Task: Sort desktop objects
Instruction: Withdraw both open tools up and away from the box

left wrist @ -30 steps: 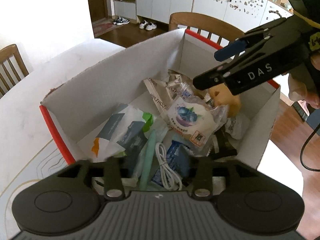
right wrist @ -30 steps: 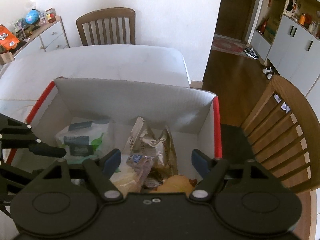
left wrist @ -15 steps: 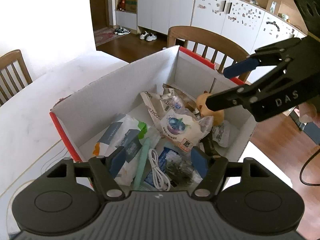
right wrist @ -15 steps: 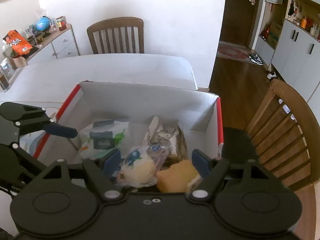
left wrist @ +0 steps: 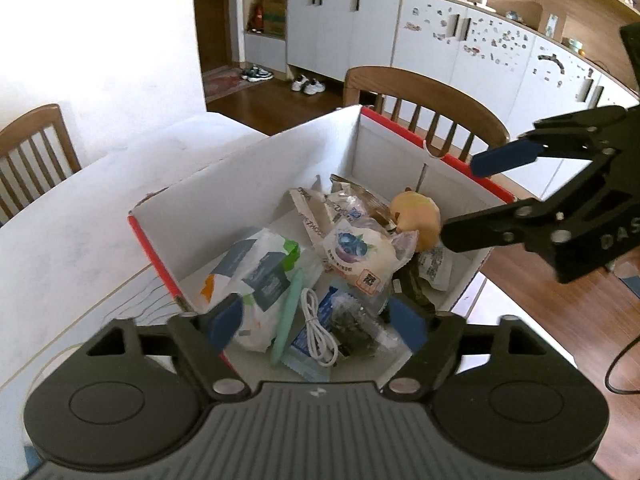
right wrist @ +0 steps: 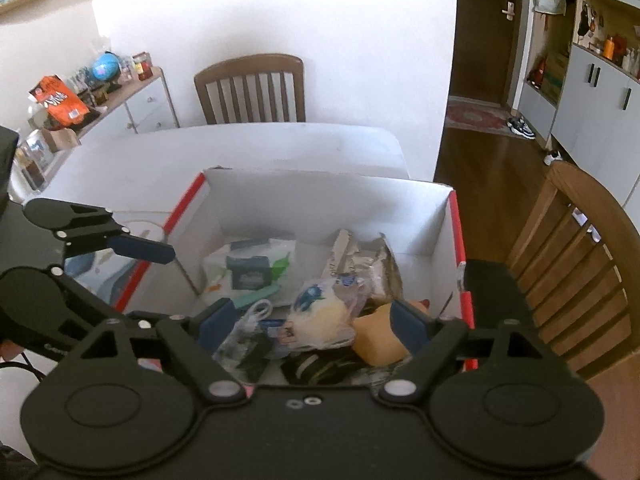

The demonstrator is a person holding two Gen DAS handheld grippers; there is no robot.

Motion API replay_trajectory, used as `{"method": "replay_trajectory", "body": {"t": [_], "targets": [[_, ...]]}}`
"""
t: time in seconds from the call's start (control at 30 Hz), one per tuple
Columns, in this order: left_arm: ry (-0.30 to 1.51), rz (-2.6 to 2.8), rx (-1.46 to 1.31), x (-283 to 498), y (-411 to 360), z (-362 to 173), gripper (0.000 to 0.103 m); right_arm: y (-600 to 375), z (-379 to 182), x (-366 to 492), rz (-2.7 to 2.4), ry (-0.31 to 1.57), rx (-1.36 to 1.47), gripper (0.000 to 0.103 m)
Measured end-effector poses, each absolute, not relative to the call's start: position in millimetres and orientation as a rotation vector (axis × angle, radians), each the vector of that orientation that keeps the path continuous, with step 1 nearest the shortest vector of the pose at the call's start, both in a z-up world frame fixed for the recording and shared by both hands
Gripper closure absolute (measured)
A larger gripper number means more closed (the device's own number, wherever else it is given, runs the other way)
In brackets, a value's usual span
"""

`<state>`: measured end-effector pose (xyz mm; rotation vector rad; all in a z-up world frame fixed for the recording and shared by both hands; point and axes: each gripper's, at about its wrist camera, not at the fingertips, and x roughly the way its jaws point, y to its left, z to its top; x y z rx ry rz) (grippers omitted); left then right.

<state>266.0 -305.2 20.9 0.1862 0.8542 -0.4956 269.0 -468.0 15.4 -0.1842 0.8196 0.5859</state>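
Observation:
A white cardboard box with red edges [left wrist: 240, 184] [right wrist: 320, 200] stands on the white table and holds several items: a white wipes pack [left wrist: 256, 276] [right wrist: 248, 268], a blueberry bun packet [left wrist: 360, 252] [right wrist: 320, 312], a yellow toy [left wrist: 416, 220] [right wrist: 378, 336], a white cable [left wrist: 318, 332] and a mint green stick [left wrist: 286, 316]. My left gripper [left wrist: 320, 322] is open and empty above the box's near edge. My right gripper [right wrist: 312, 322] is open and empty above the box; it also shows in the left wrist view [left wrist: 472, 196].
Wooden chairs stand at the table: one behind the box [left wrist: 420, 100], one at the far end [right wrist: 252, 88], one at the right [right wrist: 580, 248]. The white table [right wrist: 240, 152] extends beyond the box. A sideboard with clutter [right wrist: 100, 96] stands far left.
Both grippers have risen and pulled back from inside the box. The yellow toy that was at my right gripper's fingers now lies free in the box.

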Motion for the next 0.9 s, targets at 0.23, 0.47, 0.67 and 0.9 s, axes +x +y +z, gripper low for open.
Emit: {"method": "replay_trajectory", "body": {"t": [0.23,0.47,0.67,0.9], "targets": [[0.820,-0.470,0.154,255,-295,28,0.000,-471,21,253,0.588,0.783,-0.149,0.013],[0.790,-0.465,0.143,240,-290,38,0.000,-470,23,236,0.589,0.739,-0.129,0.012],[0.767,-0.446,0.135,226,-283,44,0.000,-466,28,220,0.593,0.696,-0.139,0.012],[0.739,-0.398,0.146,211,-274,51,0.000,-463,31,206,0.605,0.677,-0.131,0.012]]}}
